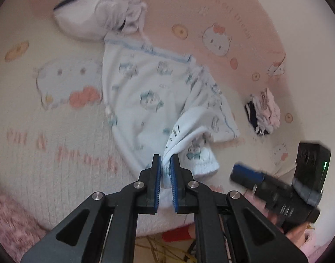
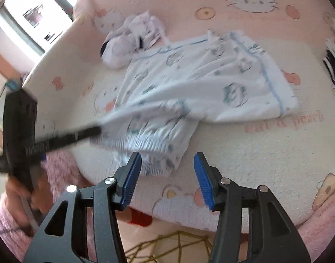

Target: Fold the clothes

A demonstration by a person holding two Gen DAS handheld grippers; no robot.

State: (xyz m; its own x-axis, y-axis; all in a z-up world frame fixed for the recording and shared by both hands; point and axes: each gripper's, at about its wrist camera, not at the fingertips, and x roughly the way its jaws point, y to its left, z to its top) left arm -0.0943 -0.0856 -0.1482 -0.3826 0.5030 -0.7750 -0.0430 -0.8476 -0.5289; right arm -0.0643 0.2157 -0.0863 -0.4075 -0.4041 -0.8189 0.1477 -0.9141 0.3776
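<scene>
Two grippers are working a bed [image 2: 244, 153] covered in a cartoon-cat sheet, and I am partway through one garment. My left gripper [image 1: 165, 164] is clenching a bunched cuff of the white printed garment [image 1: 150, 92], which is lying across the middle of the left wrist frame; I judge a fold is being drawn over, not yet laid flat. My right gripper [image 2: 167, 164] is standing released, nothing between its blue ribbed pads [image 2: 130, 179]. One pale crumpled bundle [image 1: 101, 15] at upper left looks unfolded. A small pink-and-navy stack [image 1: 263, 111] at right may be finished already, though I cannot be sure. The garment is soft thin knit, blue-trimmed, with a ribbed gathered hem showing in the right wrist view.
</scene>
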